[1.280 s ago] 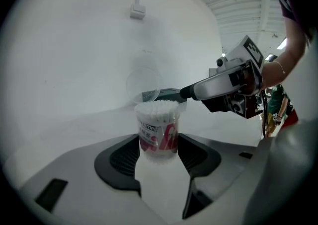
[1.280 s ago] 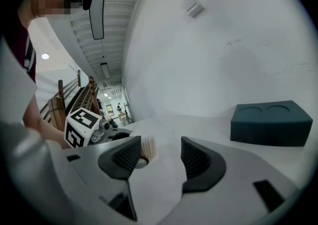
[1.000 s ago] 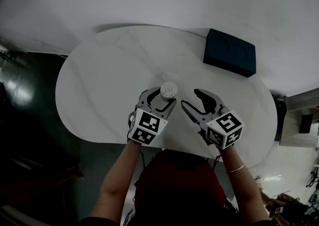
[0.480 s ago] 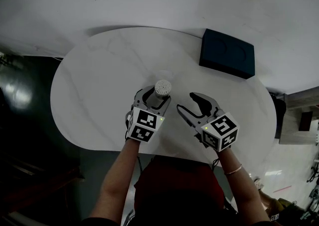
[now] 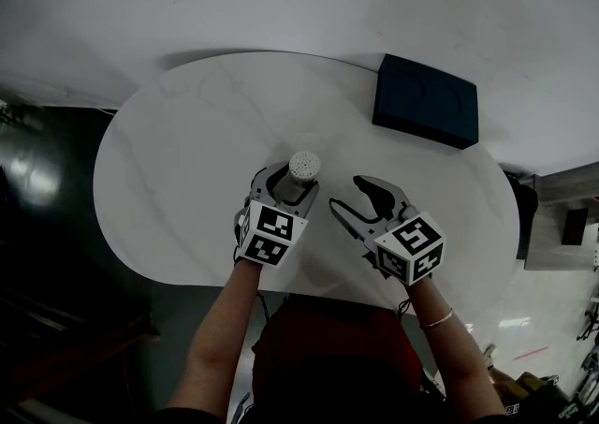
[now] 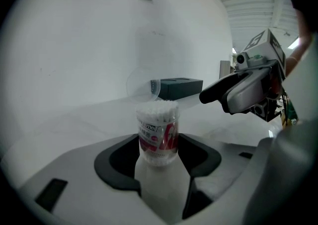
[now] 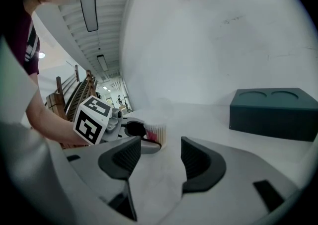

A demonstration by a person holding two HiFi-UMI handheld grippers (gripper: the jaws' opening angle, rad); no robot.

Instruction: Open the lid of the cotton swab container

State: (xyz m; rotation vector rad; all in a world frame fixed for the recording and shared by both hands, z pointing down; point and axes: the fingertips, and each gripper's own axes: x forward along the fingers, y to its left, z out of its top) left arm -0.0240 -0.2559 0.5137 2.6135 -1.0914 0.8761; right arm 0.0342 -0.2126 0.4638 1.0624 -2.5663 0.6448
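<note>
One step seems left: our left gripper [image 6: 158, 150] clamps the upright cotton swab container [image 6: 158, 130] on the table [image 5: 187, 151], its clear lid [image 6: 141, 83] seemingly tipped back, our right gripper [image 7: 160, 155] gaping empty beside, so we need only let go.

The person wears a dark red top [image 5: 332, 347]. Its sleeve [image 7: 27, 45] shows pale stripes in the right gripper view, and the forearms are uncovered. A thin bracelet [image 5: 438, 321] circles the right wrist. The left hand-held gripper [image 5: 292, 181] and the right hand-held gripper [image 5: 348, 196] have light grey bodies with black pads lining the jaws. Each carries a white cube printed with black square markers at its near end: the left cube [image 5: 271, 235] and the right cube [image 5: 409, 246].
</note>
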